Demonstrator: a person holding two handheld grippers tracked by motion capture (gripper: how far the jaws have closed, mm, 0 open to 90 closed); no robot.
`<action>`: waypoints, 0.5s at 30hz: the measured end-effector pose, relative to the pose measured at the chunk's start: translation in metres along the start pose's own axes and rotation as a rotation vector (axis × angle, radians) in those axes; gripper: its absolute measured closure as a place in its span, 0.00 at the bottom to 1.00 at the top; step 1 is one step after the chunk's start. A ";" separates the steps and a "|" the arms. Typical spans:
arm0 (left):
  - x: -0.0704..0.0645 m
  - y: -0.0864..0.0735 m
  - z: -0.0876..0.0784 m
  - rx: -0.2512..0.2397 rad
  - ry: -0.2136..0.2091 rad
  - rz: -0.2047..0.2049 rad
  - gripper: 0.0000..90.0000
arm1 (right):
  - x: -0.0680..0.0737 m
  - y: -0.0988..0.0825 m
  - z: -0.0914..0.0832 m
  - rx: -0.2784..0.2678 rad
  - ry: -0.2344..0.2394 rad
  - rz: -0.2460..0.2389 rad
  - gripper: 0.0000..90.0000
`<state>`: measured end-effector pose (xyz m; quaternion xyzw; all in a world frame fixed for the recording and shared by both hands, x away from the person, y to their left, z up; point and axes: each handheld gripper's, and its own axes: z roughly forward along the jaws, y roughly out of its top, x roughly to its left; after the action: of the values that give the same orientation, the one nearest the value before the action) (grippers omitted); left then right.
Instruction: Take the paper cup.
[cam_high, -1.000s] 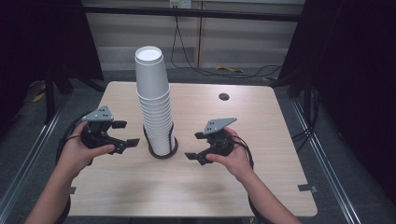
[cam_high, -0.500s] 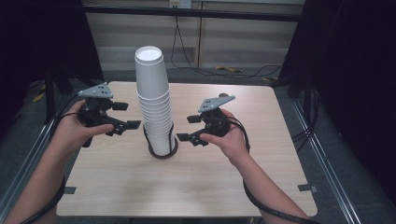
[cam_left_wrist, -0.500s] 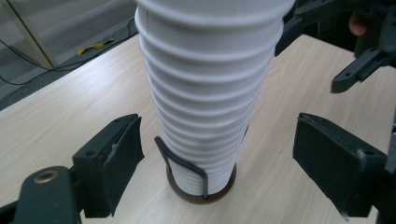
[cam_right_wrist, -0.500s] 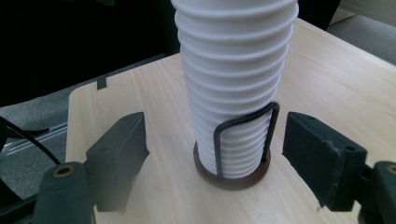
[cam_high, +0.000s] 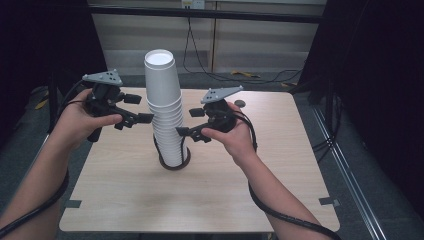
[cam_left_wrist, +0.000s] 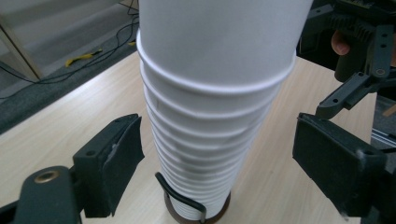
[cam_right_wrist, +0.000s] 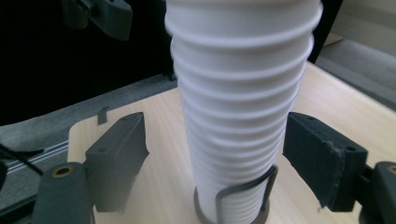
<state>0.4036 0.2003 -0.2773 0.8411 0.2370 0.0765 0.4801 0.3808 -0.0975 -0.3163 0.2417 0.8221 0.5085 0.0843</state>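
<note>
Both forearms are bare; no sleeves are seen. Each hand holds a black gripper: left gripper (cam_high: 134, 118), right gripper (cam_high: 192, 123). Each one has a grey three-cornered plate with small holes on top and a thick black cable that loops under the arm. The jaws are black blocks with dark rubber pads (cam_left_wrist: 122, 156) and a brass-coloured screw at the base.

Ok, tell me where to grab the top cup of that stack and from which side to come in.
Grip the top cup on its long bare wall, just above its rolled rim, jaws level on opposite sides. It sits upside down, closed base up, so nothing can hook inside; the cups below expose just narrow bands. Come from the side, then probably lift straight up.
</note>
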 end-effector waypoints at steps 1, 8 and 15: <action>0.000 0.000 0.000 0.000 0.000 0.000 0.17 | 0.000 0.000 0.000 0.000 0.000 0.000 0.24; 0.002 0.017 -0.002 -0.025 -0.004 -0.004 0.17 | -0.003 0.022 0.002 -0.034 -0.033 0.003 0.23; 0.001 0.027 0.006 -0.004 -0.010 0.024 0.12 | -0.004 0.033 0.012 -0.031 -0.041 0.014 0.24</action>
<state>0.4156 0.1849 -0.2574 0.8433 0.2244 0.0785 0.4820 0.3988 -0.0778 -0.2933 0.2568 0.8106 0.5165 0.1014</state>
